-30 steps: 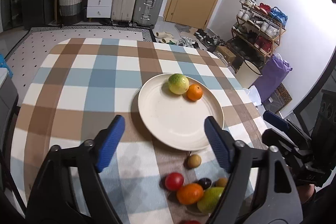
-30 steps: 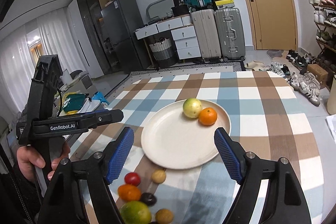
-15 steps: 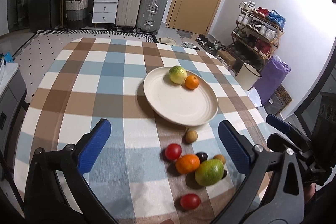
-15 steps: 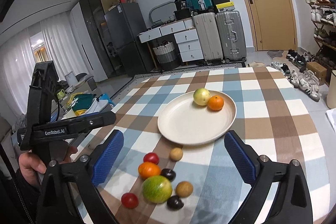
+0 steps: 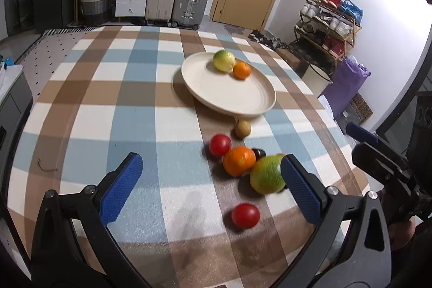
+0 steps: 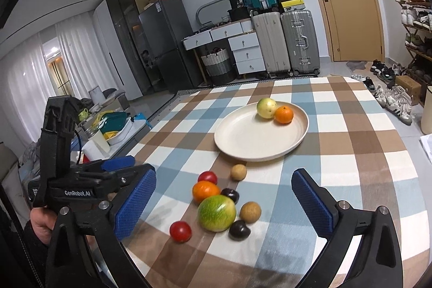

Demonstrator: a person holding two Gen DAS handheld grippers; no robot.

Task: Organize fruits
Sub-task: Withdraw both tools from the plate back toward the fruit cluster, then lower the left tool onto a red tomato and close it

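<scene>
Loose fruit on a checked blue, brown and white tablecloth [image 5: 113, 109], both tongs spread wide and empty.
Left gripper [image 5: 213, 185] and right gripper [image 6: 224, 204] hover over the near fruit cluster [image 6: 216, 207]; the round cream plate [image 6: 243, 136] lies farther off, silver suitcases [image 6: 286, 42] by the far wall.

Matt cream plate [image 5: 259, 101]; woven checked tablecloth [image 5: 113, 109]; glossy tomatoes [image 6: 180, 231].

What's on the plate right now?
On the plate: a yellow-green fruit and a small orange, touching, at its far side. The rest is bare; nothing hidden.
</scene>
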